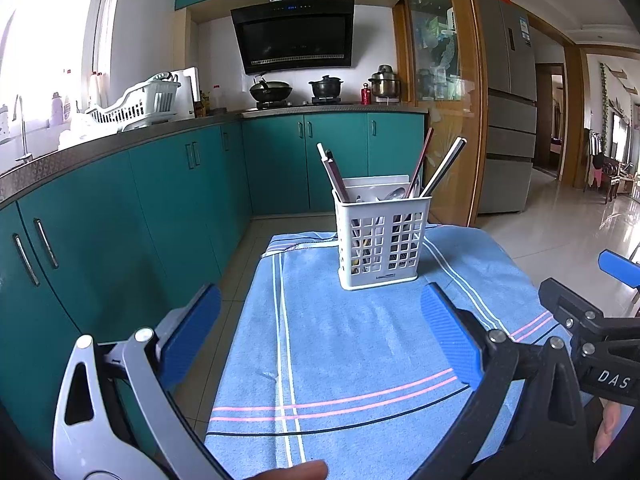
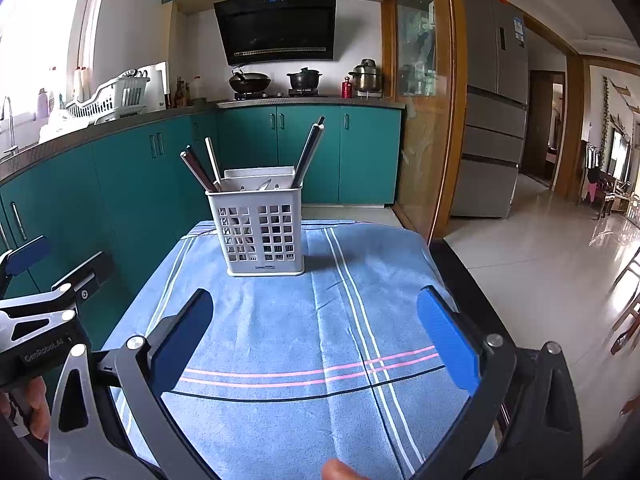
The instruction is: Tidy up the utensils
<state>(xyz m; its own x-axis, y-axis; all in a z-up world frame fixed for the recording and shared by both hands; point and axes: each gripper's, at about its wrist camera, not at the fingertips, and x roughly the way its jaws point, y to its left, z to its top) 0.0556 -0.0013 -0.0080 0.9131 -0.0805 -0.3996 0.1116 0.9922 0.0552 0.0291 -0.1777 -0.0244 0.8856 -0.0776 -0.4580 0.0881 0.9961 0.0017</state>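
Both tools wide open, holding nothing: left tool [image 1: 320, 336], right tool [image 2: 316, 336]; utensil basket [image 2: 260, 232] at 12 o'clock on table [image 2: 280, 340], chopsticks [image 2: 308, 152] upright inside

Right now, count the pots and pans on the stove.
3: a wok at left, a black lidded pot in the middle, a steel pot at right. Others may be hidden.

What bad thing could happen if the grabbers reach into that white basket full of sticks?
1. The white plastic slotted utensil holder stands loose on the blue striped cloth. A sideways tug on one of the long leaning chopsticks might tip it over.
2. The cloth shows wrinkles, so a nudge could slide it and the holder with it.
3. The open left gripper and open right gripper hover side by side and might bump if both reach in together.
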